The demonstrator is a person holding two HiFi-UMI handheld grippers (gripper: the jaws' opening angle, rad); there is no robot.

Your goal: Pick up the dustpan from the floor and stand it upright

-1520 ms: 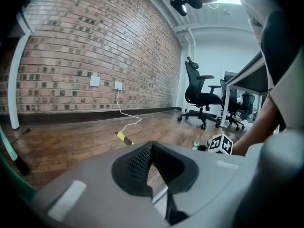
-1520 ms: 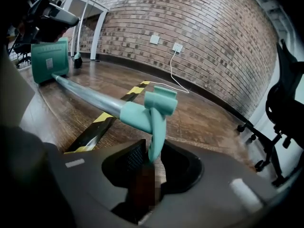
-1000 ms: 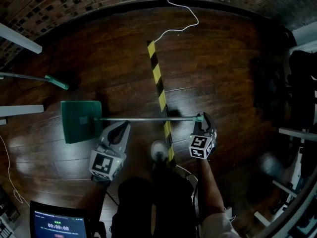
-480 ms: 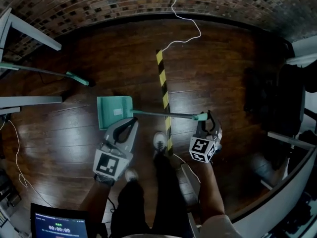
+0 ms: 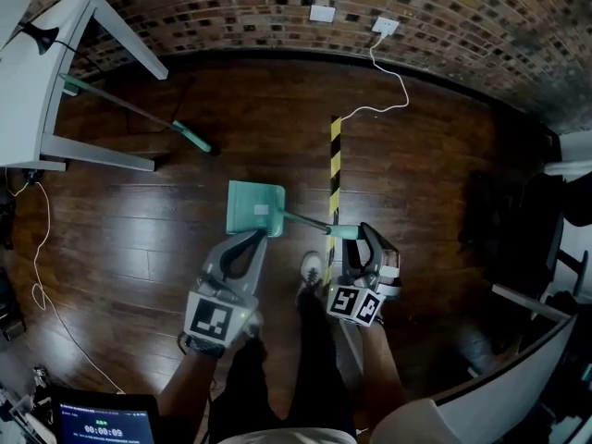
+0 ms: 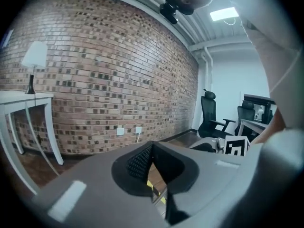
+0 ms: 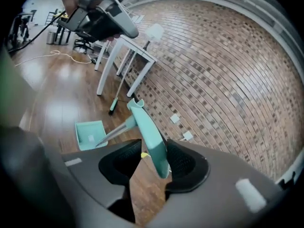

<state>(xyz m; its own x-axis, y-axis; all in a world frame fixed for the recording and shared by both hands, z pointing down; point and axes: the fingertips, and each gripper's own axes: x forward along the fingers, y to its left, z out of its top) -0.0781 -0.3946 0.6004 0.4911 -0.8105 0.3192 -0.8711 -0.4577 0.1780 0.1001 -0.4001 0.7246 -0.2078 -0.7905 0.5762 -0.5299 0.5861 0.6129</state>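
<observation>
The teal dustpan [image 5: 256, 207] stands with its pan on the dark wood floor and its metal handle [image 5: 310, 222] slanting up to my right gripper [image 5: 357, 235]. In the right gripper view the pan [image 7: 89, 134] lies far below and the teal handle grip [image 7: 151, 137] runs between the jaws of the right gripper [image 7: 153, 159]. Those jaws are opening: the grip leans on the right pad, with a gap to the left pad. My left gripper [image 5: 253, 239] hangs just in front of the pan, shut and empty, its tips meeting [image 6: 152, 146].
A teal broom [image 5: 139, 114] leans at a white table [image 5: 37, 72] at the far left. Yellow-black tape [image 5: 335, 169] crosses the floor beside the pan. A white cable [image 5: 393, 91] runs to a wall outlet [image 5: 381, 26]. The person's shoe [image 5: 312, 268] is between the grippers. Office chairs [image 6: 209, 113] stand at the right.
Both grippers have risen. The dustpan has gone from lying flat on the floor to standing on its pan with the handle raised. The right jaws have widened round the grip.
</observation>
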